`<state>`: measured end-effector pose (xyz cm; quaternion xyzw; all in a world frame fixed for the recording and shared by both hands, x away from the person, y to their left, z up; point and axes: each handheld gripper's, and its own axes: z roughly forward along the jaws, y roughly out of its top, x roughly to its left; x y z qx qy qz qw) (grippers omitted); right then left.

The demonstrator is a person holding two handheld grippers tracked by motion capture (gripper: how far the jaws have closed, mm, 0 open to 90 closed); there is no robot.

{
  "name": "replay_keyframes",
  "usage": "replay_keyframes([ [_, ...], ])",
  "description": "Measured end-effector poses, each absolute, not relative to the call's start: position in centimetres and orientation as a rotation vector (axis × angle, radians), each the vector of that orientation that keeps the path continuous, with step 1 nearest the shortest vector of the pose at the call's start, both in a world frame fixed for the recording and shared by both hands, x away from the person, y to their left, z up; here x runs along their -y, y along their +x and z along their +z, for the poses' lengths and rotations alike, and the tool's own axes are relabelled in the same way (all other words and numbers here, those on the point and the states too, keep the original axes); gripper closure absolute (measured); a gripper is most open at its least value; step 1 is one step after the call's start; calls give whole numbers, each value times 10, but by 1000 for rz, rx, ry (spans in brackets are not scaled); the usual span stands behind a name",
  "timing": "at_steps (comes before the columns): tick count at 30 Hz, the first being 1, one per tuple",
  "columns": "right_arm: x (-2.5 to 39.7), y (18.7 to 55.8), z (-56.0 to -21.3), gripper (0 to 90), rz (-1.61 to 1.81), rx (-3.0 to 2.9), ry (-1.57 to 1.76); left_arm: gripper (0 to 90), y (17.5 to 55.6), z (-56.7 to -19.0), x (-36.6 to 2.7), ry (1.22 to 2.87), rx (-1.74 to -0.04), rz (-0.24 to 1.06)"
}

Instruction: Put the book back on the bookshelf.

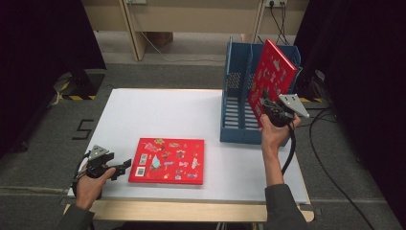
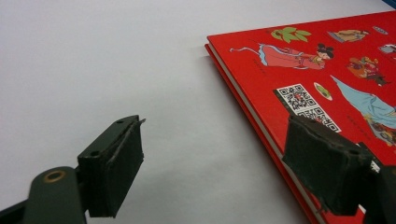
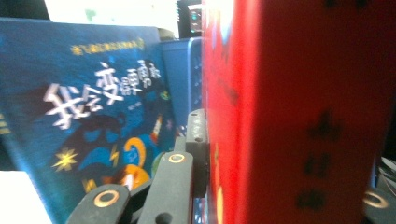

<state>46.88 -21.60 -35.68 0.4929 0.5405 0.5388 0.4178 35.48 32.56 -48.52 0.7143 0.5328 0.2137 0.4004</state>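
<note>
- My left gripper [image 2: 212, 172] rested low over the white table [image 2: 116, 70], its jaws spread wide with nothing between them.
- One left jaw hung over bare tabletop; the other overlapped the near edge of the flat red book [image 2: 327, 70], close to its QR code, though contact could not be judged.
- In the high view that left gripper [image 1: 125, 168] sat just beside the short edge of the same book [image 1: 167, 160], which lay face up on the table [image 1: 158, 115].
- My right gripper [image 1: 265, 98] was raised off the table, jaws clamped on the lower edge of a second red book [image 1: 273, 76].
- That upright red book [image 3: 280, 112] stood between my right jaws, one pad pressed flat against its cover, the other jaw mostly hidden behind it.
- The held book tilted above the blue file rack [image 1: 234, 100], its bottom corner down among the rack's dividers.
- Beyond my right jaws, to the side of the pressed pad, a blue book [image 3: 84, 102] with white lettering stood against the rack's wall [image 3: 180, 70].
</note>
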Motion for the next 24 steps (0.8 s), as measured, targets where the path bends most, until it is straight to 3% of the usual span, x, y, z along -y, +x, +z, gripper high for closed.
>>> replay_keyframes([
  [24,190,532,-376,794,1230,-1380,1345,189,354,-484,-326,1794,-1350,536],
])
